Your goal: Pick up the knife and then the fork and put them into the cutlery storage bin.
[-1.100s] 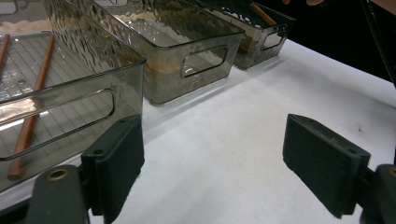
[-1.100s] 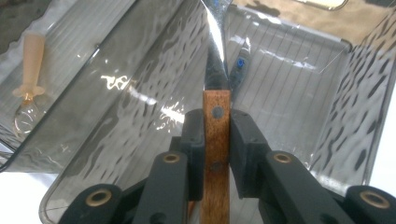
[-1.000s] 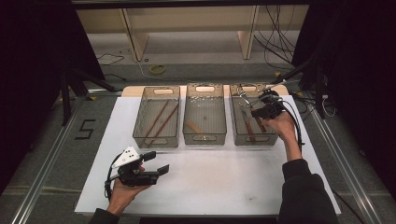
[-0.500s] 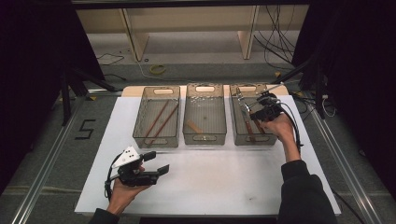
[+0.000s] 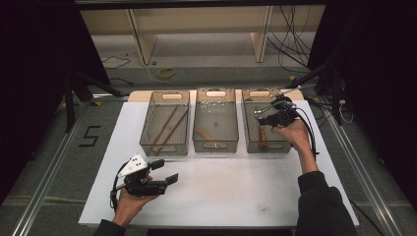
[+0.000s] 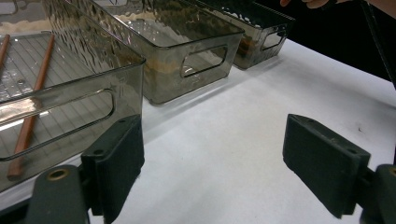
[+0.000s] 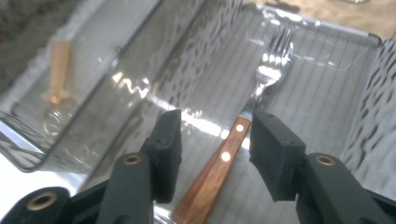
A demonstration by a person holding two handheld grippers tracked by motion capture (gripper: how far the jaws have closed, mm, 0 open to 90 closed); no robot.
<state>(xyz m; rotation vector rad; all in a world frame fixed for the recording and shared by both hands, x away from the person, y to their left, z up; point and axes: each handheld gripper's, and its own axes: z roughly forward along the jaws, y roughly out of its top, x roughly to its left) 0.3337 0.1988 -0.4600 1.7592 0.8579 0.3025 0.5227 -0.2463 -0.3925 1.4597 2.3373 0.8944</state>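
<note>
Three clear grey bins stand in a row on the white table (image 5: 236,191). The right bin (image 5: 265,147) holds a fork (image 7: 239,127) with a wooden handle (image 5: 262,136), lying flat on its floor. My right gripper (image 7: 212,144) hangs open just above the handle, one jaw on each side, not closed on it; in the high view the right gripper (image 5: 264,119) hovers over that bin. My left gripper (image 5: 165,171) rests open near the table's front left, with nothing between its jaws (image 6: 212,158). The left bin (image 6: 70,100) holds two brown chopsticks (image 5: 167,125).
The middle bin (image 5: 215,146) holds a small pale wooden-handled utensil (image 5: 203,132), which shows through the bin walls (image 7: 56,65). White table surface lies between the bins and the front edge. Cables trail off the table's far right corner (image 5: 319,105).
My right gripper has shifted slightly left and toward the person, over the right bin. The left gripper has stayed still.
</note>
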